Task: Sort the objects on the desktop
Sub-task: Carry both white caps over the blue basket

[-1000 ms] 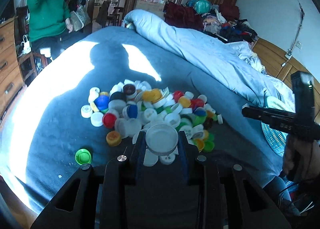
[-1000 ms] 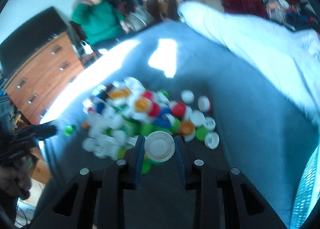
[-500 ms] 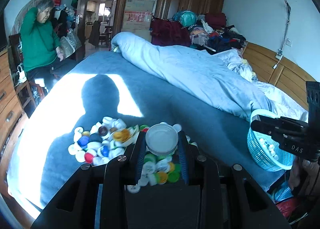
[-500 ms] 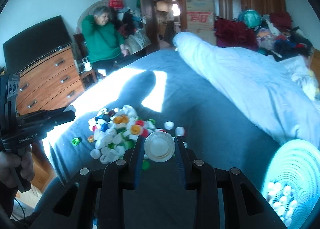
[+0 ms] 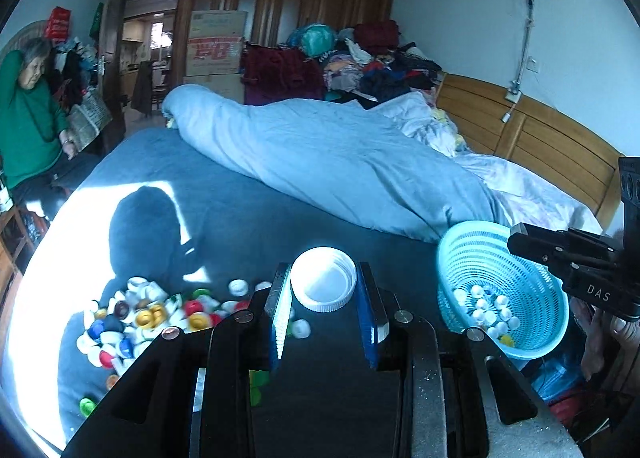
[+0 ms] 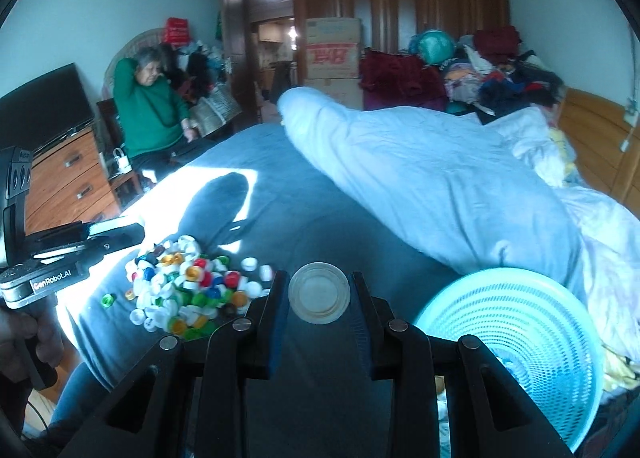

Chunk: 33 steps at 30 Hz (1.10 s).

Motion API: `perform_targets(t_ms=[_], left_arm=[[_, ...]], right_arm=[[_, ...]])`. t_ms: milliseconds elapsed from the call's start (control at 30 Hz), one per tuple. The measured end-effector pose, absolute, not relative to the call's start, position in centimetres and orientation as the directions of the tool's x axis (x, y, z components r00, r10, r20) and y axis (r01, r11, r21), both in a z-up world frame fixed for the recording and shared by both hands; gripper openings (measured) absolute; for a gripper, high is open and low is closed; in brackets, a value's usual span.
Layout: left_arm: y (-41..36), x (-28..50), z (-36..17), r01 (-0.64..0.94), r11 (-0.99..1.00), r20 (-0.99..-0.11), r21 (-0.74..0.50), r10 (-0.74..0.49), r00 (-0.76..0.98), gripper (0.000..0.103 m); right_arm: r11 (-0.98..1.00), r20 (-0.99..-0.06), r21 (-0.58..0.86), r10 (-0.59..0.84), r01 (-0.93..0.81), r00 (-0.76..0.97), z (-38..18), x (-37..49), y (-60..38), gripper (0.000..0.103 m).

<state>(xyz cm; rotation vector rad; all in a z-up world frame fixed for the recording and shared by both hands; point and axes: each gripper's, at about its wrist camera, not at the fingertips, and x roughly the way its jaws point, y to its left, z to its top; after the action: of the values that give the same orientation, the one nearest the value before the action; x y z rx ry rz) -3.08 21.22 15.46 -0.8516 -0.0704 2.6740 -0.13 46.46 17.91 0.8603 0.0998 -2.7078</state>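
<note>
Two handheld grippers are hovering above a blue-sheeted bed (image 5: 248, 217), each one clenching a white cap. The left gripper (image 5: 323, 290) is pinching a wide cap (image 5: 323, 284) by its ribbed rim, hollow side facing the camera. The right gripper (image 6: 319, 293) is clamping a second cap (image 6: 319, 292) edge-on between its pads, flat face showing.

A turquoise basket (image 5: 532, 282) is serving as the landmark. It is sitting at the near edge of the bed, just below the rolled pale-blue duvet (image 5: 340, 165). In the left wrist view the left gripper's cap is hanging left of the basket and apart from it, while the right gripper (image 5: 560, 254) is reaching across the basket's right rim. About 20 small white caps (image 5: 486, 308) are lying in the basket's bottom.

Well left of the basket, a pile of mixed caps (image 6: 188, 286) in white, red, blue, yellow and green is spreading over the sheet beside a sunlit patch, with 1 green cap (image 6: 107, 300) lying alone at its far left. In the right wrist view the right gripper's cap is hanging between that pile and the basket (image 6: 516, 322), and the left gripper (image 6: 72, 254) is showing at the left edge, beyond the pile.

Far from the basket, across the bed, a person in a green sweater (image 6: 150, 113) is sitting beside a wooden dresser (image 6: 68, 185).
</note>
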Motion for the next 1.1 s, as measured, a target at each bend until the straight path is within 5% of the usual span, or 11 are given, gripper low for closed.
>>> perform_targets(t_ms=[400, 567, 767, 1100], left_arm=[[35.1, -4.5, 17.8, -0.51, -0.85, -0.558, -0.129, 0.487, -0.671, 0.026], [42.0, -5.5, 17.3, -0.611, -0.782, -0.628, -0.118, 0.536, -0.564, 0.027], [49.9, -6.0, 14.8, -0.704, -0.707, -0.746, -0.072, 0.506, -0.433, 0.027], [51.9, -5.9, 13.6, -0.711, -0.699, -0.767, -0.074, 0.495, -0.408, 0.026]], right_arm=[[-0.994, -0.585, 0.026, -0.098, 0.102, -0.805, 18.5, 2.0, 57.5, 0.032], [-0.998, -0.638, 0.042, -0.058, 0.04, -0.768, 17.3, 2.0, 62.1, 0.033], [-0.997, -0.702, 0.074, -0.04, -0.017, -0.711, 15.0, 1.6, 66.1, 0.032], [-0.995, -0.711, 0.095, -0.054, -0.021, -0.701, 13.7, 2.0, 67.7, 0.033]])
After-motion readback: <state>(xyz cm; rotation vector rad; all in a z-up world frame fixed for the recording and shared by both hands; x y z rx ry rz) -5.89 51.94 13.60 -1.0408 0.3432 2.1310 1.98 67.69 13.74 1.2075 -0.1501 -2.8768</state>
